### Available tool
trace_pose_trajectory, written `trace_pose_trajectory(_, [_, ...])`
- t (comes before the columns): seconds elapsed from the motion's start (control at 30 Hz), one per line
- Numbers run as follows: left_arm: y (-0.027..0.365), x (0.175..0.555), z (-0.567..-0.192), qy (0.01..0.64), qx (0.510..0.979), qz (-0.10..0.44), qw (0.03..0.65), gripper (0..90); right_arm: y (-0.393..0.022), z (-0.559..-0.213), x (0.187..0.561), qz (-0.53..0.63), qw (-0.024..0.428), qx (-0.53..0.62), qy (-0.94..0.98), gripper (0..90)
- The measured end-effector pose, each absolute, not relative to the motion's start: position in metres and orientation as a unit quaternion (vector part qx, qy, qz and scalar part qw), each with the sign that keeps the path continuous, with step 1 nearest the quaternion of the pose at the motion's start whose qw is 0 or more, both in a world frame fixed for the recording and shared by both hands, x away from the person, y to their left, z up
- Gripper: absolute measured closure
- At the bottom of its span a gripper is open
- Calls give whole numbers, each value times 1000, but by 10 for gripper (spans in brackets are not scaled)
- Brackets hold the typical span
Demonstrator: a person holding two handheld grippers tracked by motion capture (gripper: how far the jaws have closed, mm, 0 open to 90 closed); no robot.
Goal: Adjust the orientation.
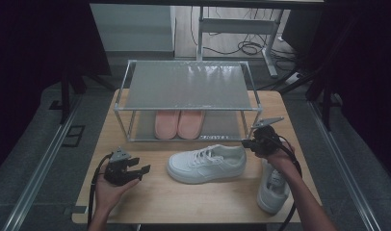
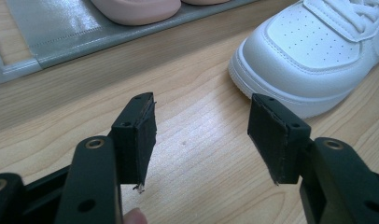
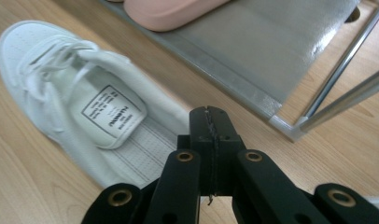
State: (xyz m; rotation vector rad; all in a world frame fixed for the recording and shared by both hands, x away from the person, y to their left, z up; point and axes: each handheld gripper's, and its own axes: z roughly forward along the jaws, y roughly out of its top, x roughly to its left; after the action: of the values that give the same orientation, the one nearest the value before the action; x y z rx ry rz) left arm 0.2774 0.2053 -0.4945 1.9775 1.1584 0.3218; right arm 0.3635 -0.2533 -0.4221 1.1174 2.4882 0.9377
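Jaws of the right gripper are pressed flat together with nothing between them, poised just above the heel opening of a white sneaker. In the high view this right gripper sits at the sneaker's heel end, near the right edge of the table. The sneaker lies at the middle of the table, on its sole, toe toward the left edge. It is smooth white with white laces, a perforated toe cap, a thick white sole and a printed label on the insole.

Left gripper has its jaws spread wide and empty, aimed at the bare wood just short of the sneaker's toe; in the high view the left gripper rests near the left front of the table, apart from the shoe.

A second white sneaker lies by the right front corner, under the right forearm. A shoe rack stands at the far edge, pink slippers on its lower shelf.
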Motion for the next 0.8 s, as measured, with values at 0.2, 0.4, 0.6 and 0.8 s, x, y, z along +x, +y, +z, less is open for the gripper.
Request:
trace_pose_trajectory(0.2, [204, 278, -495, 457, 784, 127, 401, 427, -256, -431, 376, 302, 121, 395, 859, 900])
trace_pose_trajectory(0.4, [202, 278, -498, 455, 787, 123, 398, 427, -255, -441, 385, 278, 117, 400, 866, 900])
trace_pose_trajectory(0.6, [201, 278, -497, 454, 788, 122, 398, 426, -250, -445, 384, 263, 113, 392, 874, 900])
trace_pose_trajectory(0.8, [201, 278, -498, 454, 789, 121, 395, 426, -251, -450, 385, 254, 107, 388, 880, 900])
